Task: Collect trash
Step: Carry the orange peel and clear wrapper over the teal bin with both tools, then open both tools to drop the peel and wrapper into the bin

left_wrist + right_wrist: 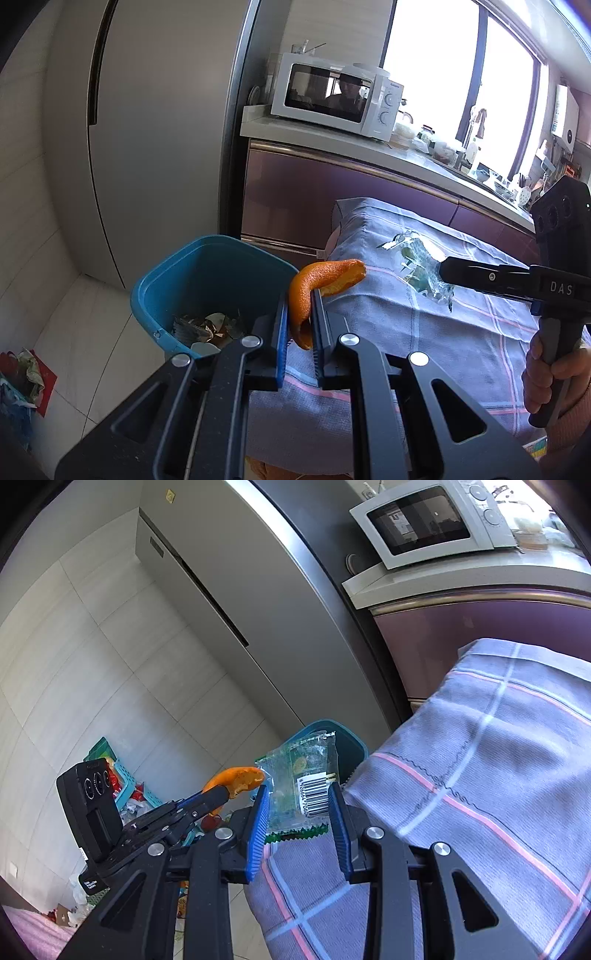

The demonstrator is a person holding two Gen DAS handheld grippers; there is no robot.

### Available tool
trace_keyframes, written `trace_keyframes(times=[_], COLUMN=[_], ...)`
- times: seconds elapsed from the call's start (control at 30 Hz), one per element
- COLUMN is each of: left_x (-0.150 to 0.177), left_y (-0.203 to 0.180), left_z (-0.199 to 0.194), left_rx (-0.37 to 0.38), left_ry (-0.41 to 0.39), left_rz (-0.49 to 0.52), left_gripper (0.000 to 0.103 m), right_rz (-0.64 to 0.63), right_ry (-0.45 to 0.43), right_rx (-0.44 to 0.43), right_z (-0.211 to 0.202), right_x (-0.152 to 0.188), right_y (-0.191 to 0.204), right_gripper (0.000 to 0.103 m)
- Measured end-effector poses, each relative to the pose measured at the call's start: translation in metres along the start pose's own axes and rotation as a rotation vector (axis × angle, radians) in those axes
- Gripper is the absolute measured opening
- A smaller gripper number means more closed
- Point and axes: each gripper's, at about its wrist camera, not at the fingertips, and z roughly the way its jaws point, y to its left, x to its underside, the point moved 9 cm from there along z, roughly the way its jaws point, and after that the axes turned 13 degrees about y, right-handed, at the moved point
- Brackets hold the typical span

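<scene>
Left fingers (300,325) pinch orange peel (321,284); right fingers (299,823) pinch a barcoded wrapper (303,775); "DAS" marks the right gripper.

Left tongs (300,321) and right tongs (298,812) both clamped, angled downward.

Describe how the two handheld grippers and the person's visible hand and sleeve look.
Both are black metal linkage frames with silver rivets and ribbed blue finger pads. The left gripper and the right gripper match. The right one's side reads "DAS"; each carries a black box with three round lenses. The person's hand shows a pinkish knit sleeve.
</scene>
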Motion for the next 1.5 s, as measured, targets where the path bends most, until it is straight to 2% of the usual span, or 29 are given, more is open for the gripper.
trace_keyframes(times=[0.4,0.87,1.5], left_x=[-0.006,-0.01,-0.014], left_y=[0.03,0.064,0.082], left_z=[0.01,0.041,0.081], left_rx=[-0.045,-0.121,-0.162], left_ry=[0.006,0.042,0.089], left_rz=[-0.048,-0.108,-0.159], left_gripper=[0.012,0.012,0.012], right_rz=[-0.03,-0.038,-0.03], right_ry=[0.055,0.128,0.215], right_rx=[-0.006,0.029,0.089], right_z=[0.039,0.1,0.148], right_x=[-0.018,-0.045,-0.046], right_y=[0.01,0.011,0.008], right_gripper=[0.03,0.03,0.03])
